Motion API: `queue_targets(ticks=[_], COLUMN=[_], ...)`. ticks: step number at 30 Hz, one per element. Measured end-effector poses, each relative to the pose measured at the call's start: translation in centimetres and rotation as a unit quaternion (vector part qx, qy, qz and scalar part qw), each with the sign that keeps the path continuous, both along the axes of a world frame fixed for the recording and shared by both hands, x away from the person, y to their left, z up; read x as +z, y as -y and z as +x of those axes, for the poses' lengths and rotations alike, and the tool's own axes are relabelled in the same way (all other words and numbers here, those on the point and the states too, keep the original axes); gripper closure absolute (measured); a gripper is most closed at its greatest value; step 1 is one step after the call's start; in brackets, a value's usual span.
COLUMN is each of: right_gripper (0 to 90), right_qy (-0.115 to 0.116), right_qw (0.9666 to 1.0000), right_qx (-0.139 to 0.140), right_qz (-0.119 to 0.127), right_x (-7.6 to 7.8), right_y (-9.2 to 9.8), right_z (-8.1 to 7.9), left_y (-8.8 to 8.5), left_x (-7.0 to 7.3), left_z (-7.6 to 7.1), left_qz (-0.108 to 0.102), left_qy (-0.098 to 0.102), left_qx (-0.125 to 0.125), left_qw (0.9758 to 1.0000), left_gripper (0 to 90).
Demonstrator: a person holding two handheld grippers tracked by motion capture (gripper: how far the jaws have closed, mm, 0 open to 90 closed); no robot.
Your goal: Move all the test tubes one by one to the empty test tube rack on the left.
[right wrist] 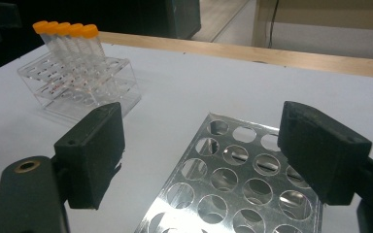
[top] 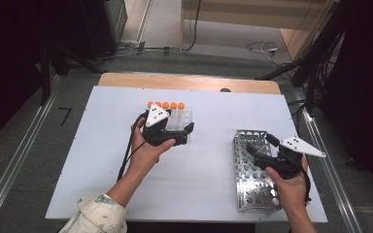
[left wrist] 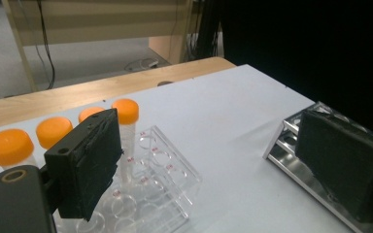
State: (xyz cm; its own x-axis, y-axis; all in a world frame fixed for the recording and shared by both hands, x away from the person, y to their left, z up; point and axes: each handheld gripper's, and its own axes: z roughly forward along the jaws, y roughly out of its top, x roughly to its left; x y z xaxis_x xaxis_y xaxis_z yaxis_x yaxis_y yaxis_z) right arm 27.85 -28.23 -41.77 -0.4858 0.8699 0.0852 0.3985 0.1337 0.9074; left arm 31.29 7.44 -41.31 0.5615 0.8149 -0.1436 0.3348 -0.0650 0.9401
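Note:
A clear plastic rack (top: 180,118) stands on the white table with a row of several orange-capped tubes (top: 166,105) along its far side. My left gripper (top: 187,133) hovers at the rack's near side. In the left gripper view its jaws (left wrist: 213,160) stand wide open with nothing between them, the tubes (left wrist: 125,110) just behind the left jaw and the clear rack (left wrist: 165,170) below. My right gripper (top: 252,149) hangs open over the metal rack (top: 257,187), whose round holes (right wrist: 233,182) are empty. The right gripper (right wrist: 209,150) grips nothing.
The white table top (top: 102,145) has a wooden strip (top: 189,80) along its far edge. Cables lie on the floor beyond it (top: 267,47). Metal rails run along both sides of the table (top: 14,160).

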Motion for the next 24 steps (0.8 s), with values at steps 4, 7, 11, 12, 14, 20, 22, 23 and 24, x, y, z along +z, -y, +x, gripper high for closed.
queue_targets(ticks=[4, 7, 11, 12, 14, 20, 22, 23, 24], right_gripper=[15.9, 15.9, 15.9, 15.9, 15.9, 15.8, 15.8, 15.8, 15.8], right_qy=[-0.002, -0.002, 0.000, 0.000, 0.001, 0.002, 0.002, 0.003, 0.003], right_qw=[1.0000, 1.0000, 1.0000, 1.0000, 1.0000, 1.0000, 1.0000, 1.0000, 1.0000], right_qx=[0.000, 0.000, 0.000, 0.000, -0.002, -0.002, -0.004, -0.004, -0.004], right_qz=[-0.004, -0.004, -0.005, -0.005, -0.003, -0.005, -0.004, -0.004, -0.004], right_x=[-0.1, -0.1, -0.1, -0.1, 0.0, 0.0, 0.1, 0.1, 0.1], right_y=[-0.2, -0.1, 0.0, 0.0, 0.1, 0.3, 0.3, 0.4, 0.4], right_z=[0.1, 0.1, 0.1, 0.1, 0.0, -0.1, -0.2, -0.2, -0.2], left_y=[-0.1, -0.3, -0.6, -0.7, -1.0, -2.2, -2.6, -2.8, -3.0], left_x=[-0.2, -0.2, -0.4, -0.4, -0.5, -1.0, -1.3, -1.4, -1.5], left_z=[-0.4, -0.6, -0.9, -1.1, -1.4, -2.3, -2.6, -2.7, -2.8], left_qz=[-0.003, -0.004, -0.005, -0.005, -0.004, -0.002, -0.001, 0.001, 0.001], left_qy=[-0.003, -0.001, -0.002, -0.002, -0.001, -0.004, -0.006, -0.006, -0.006], left_qx=[-0.005, -0.003, -0.002, 0.000, 0.000, 0.011, 0.014, 0.017, 0.018], left_qw=[1.0000, 1.0000, 1.0000, 1.0000, 1.0000, 0.9999, 0.9999, 0.9998, 0.9998], left_gripper=[10.7, 10.7, 10.7, 10.7, 10.7, 10.7, 10.7, 10.7, 10.7])
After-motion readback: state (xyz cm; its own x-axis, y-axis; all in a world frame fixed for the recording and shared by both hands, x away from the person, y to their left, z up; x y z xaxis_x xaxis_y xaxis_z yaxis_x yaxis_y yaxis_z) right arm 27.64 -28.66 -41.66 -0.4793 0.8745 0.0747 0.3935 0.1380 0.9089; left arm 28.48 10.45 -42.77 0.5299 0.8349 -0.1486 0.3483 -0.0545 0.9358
